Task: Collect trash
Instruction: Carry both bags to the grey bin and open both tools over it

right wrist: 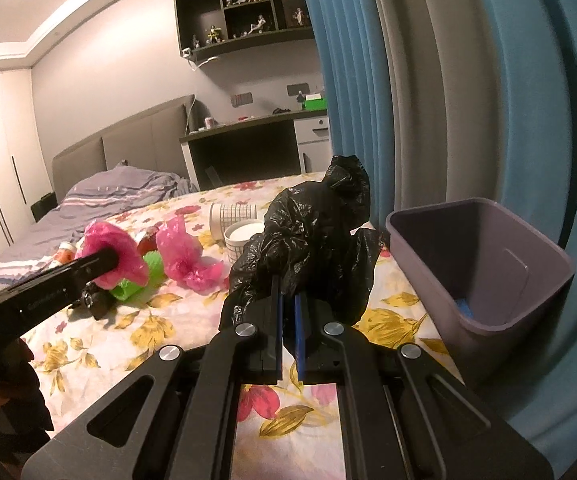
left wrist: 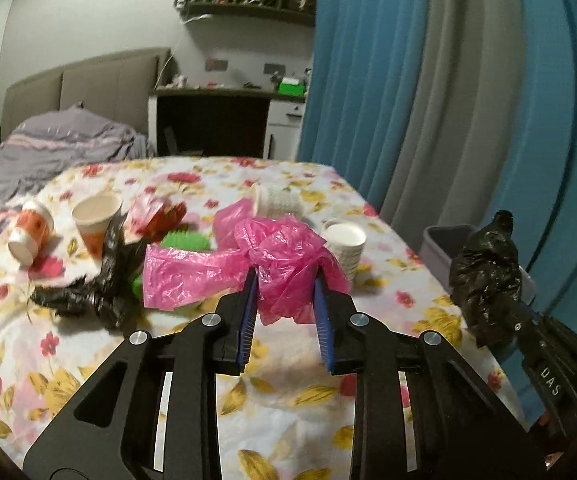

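I am holding two pieces of trash at once. My left gripper is carrying a pink bag, its jaws clamped on the crumpled plastic, and the bag is hanging clear above the table. My right gripper is gripping a black bag, jaws pressed almost together on a pinch of the film, with the bulk of the bag standing up in front of them. The bin is sitting at the table's right edge, just beside the black bag; inside it I am seeing only a small blue scrap, so I judge that very little is collected so far.

Plenty is left on the table. Toward the far left edge an orange cup is lying on its side beside an upright orange cup. Near the middle there is a second black bag, a red wrapper, something green and another pink bag. Toward the far edge a checked cup is lying on its side, with a white cup upright nearer to me.

As I read it, the task is at an early stage: both held bags are yet to go into the bin, the black one being much closer to it, and everything else is waiting.
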Action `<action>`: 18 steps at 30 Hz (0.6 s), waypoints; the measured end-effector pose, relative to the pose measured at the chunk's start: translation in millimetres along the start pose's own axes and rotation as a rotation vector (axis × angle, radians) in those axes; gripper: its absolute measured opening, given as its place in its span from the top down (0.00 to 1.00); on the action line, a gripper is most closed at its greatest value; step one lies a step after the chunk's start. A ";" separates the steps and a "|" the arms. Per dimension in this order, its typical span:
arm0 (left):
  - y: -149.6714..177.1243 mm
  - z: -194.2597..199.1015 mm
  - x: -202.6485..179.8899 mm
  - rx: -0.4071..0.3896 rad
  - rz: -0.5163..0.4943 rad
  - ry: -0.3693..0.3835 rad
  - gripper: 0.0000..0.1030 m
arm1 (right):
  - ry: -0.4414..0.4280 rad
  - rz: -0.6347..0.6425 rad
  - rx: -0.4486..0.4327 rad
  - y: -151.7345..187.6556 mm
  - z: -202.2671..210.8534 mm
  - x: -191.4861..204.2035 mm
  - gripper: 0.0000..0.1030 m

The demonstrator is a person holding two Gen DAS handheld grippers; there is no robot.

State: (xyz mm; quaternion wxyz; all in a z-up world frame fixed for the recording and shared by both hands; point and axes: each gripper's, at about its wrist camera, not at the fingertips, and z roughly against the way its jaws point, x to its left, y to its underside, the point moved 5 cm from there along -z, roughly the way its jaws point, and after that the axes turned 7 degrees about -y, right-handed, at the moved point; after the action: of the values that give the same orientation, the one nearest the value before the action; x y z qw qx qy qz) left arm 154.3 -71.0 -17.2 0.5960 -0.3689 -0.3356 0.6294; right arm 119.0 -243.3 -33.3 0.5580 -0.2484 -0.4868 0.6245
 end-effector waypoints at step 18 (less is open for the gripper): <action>-12.4 -8.8 -60.9 -0.031 -0.096 0.072 0.75 | 0.041 -0.037 -0.050 -6.8 16.7 -35.7 0.94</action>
State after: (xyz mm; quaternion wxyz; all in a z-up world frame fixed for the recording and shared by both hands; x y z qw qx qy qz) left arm 169.2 -131.2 -7.0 0.6315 -0.3837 -0.3410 0.5811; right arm 116.9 -283.0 -28.9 0.5732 -0.2658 -0.4951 0.5964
